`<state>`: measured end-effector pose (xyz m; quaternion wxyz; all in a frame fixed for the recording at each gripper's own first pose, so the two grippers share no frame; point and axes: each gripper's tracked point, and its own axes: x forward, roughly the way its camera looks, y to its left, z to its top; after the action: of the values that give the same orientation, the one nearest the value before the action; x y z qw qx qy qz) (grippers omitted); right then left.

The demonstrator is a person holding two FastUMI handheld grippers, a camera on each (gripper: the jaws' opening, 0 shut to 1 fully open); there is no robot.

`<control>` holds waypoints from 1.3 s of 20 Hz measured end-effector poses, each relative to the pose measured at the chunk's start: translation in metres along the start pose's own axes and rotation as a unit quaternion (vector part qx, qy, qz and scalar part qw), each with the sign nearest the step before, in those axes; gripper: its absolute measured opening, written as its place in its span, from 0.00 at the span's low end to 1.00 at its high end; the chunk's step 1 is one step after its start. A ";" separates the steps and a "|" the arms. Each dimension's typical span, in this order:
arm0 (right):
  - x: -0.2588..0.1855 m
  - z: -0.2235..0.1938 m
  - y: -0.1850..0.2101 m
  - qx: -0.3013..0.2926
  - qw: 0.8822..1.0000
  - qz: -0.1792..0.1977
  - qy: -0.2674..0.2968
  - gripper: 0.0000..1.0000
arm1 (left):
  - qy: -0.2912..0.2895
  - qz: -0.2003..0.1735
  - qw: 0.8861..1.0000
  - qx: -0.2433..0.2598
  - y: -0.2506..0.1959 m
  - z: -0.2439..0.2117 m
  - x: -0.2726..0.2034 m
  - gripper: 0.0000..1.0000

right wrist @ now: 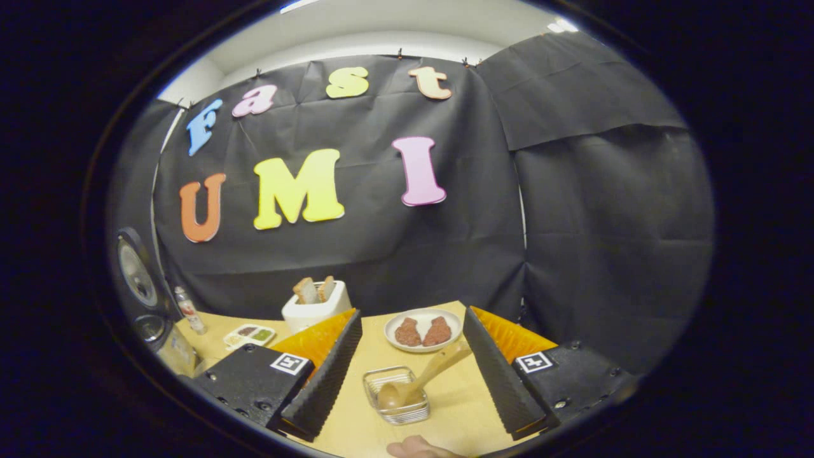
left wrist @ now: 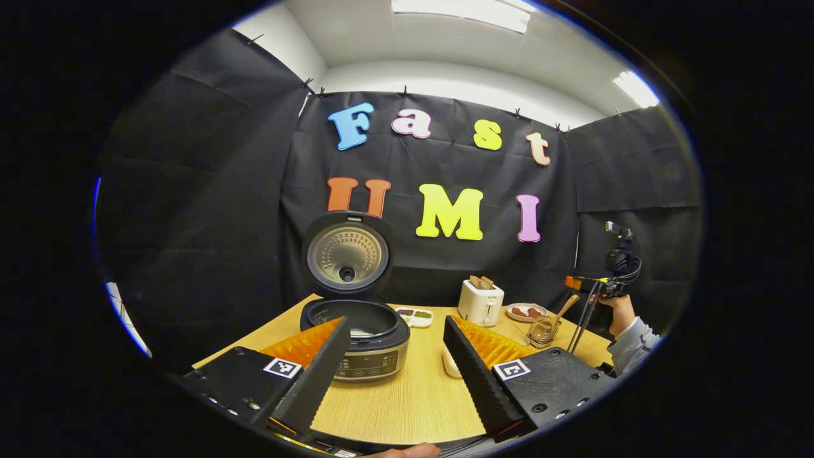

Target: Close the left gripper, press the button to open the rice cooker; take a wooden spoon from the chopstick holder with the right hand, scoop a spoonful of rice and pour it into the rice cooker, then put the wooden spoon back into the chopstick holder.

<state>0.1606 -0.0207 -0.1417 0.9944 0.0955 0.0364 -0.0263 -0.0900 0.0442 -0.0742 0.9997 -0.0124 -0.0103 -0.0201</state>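
Lying between right tool fingers, wooden spoon

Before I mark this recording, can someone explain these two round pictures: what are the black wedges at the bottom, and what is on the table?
Each picture comes from a camera riding on a hand-held gripper that a person carries. The wedges are that gripper's two fingers, spread open and holding nothing. The left gripper view faces the rice cooker, whose lid stands open. The right gripper view looks down at the wooden spoon resting in the wire chopstick holder. Also on the table: a white toaster with bread, and a plate with two brown pieces of food.
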 end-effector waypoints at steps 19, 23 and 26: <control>-0.178 0.003 0.052 -0.055 0.989 0.127 -0.043 1.00 | -0.033 0.065 0.997 0.007 0.053 0.145 0.156 0.94; -0.176 0.000 0.051 -0.048 0.987 0.140 -0.056 0.96 | -0.025 0.076 0.997 -0.001 0.071 0.146 0.211 0.94; -0.166 -0.013 0.051 -0.057 0.986 0.149 -0.053 1.00 | -0.026 0.104 0.994 0.030 0.100 0.142 0.256 0.94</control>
<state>-0.0022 0.0389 -0.1317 0.9915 0.0419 -0.0292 0.1193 0.1670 0.1380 0.0708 0.9957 0.0162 -0.0353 0.0846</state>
